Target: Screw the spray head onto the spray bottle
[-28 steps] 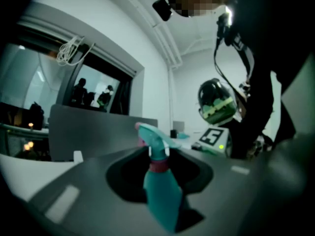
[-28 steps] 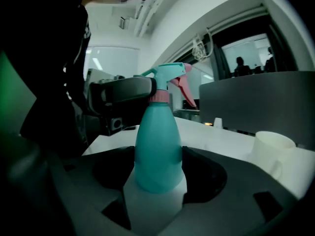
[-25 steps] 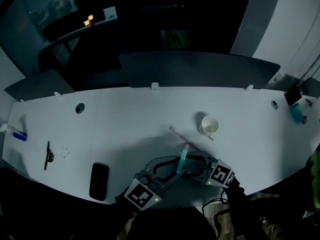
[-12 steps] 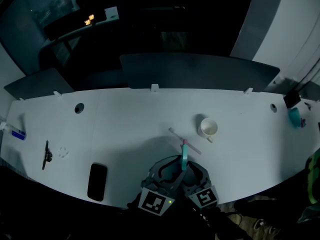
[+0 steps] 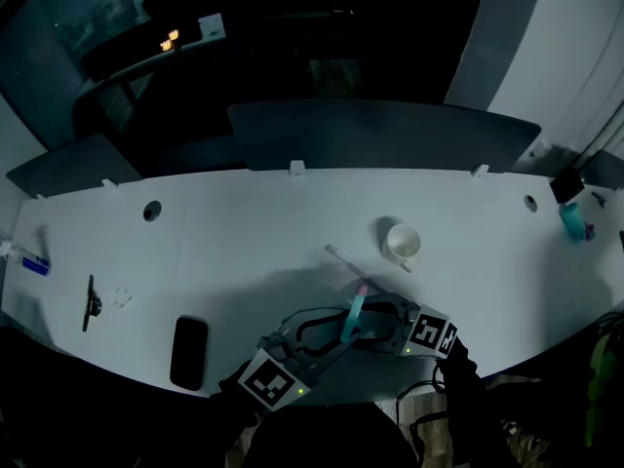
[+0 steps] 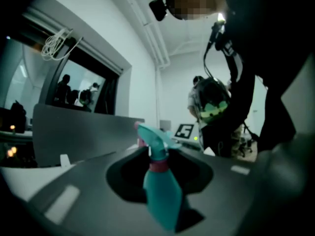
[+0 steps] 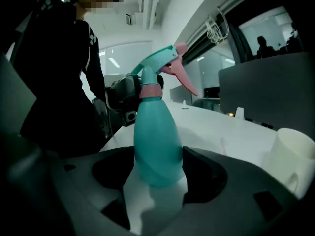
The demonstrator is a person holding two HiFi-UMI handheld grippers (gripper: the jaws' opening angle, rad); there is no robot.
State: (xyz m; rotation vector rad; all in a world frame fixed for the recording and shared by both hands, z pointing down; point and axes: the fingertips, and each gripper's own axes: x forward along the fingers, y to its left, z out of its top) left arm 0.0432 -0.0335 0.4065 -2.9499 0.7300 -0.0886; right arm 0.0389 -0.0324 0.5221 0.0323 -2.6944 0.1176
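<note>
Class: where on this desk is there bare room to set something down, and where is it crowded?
Bare: desk between cable hole and white stick; also right of the mug. Crowded: front edge, with the phone, the left hand-held gripper and right hand-held gripper on the spray bottle.

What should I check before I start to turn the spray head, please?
1. Right gripper clamped on the bottle body: ok.
2. Left gripper pressing at the pink collar: cannot tell; its jaws stand around the neck.
3. Spray head sitting on the neck: ok.
4. Head screwed tight: cannot tell.
5. Cup apart from both grippers: ok.
</note>
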